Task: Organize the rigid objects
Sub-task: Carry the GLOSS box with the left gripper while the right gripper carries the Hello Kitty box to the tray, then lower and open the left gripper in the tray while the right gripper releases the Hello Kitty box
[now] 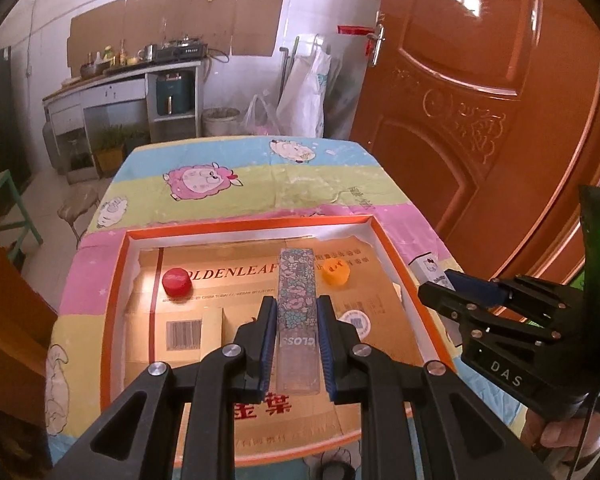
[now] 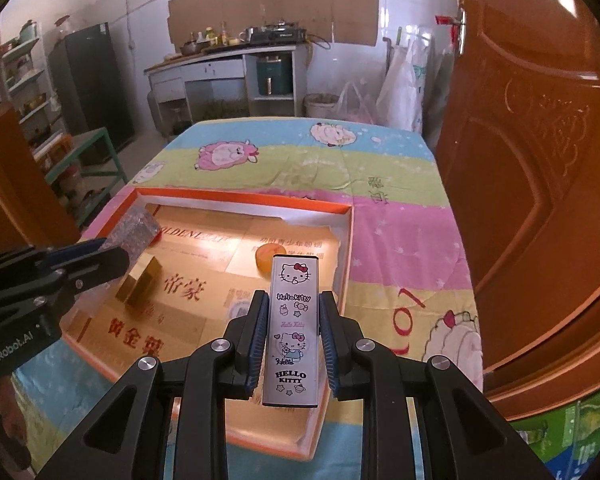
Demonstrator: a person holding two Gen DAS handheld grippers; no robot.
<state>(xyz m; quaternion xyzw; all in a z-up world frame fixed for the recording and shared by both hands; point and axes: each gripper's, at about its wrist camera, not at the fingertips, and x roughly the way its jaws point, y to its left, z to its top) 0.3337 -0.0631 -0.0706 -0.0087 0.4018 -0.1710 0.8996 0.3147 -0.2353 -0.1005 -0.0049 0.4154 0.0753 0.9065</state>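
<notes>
A: What sits furthest left?
B: A red cap [image 1: 177, 281] lying in the orange-rimmed tray [image 1: 114, 280], on its cardboard lining, with a small gold box [image 2: 140, 280] nearby.

A: And the left gripper [image 1: 296, 316]?
B: Its jaws are clenched on a long floral case [image 1: 297, 292], held above the tray's middle.

A: Further right?
B: An orange cap [image 1: 335, 271] lies in the tray near its right wall. The right gripper [image 2: 293, 320] is grasping a Hello Kitty case [image 2: 293, 332], over the tray's right edge and the striped sheep cloth [image 2: 396, 216].
</notes>
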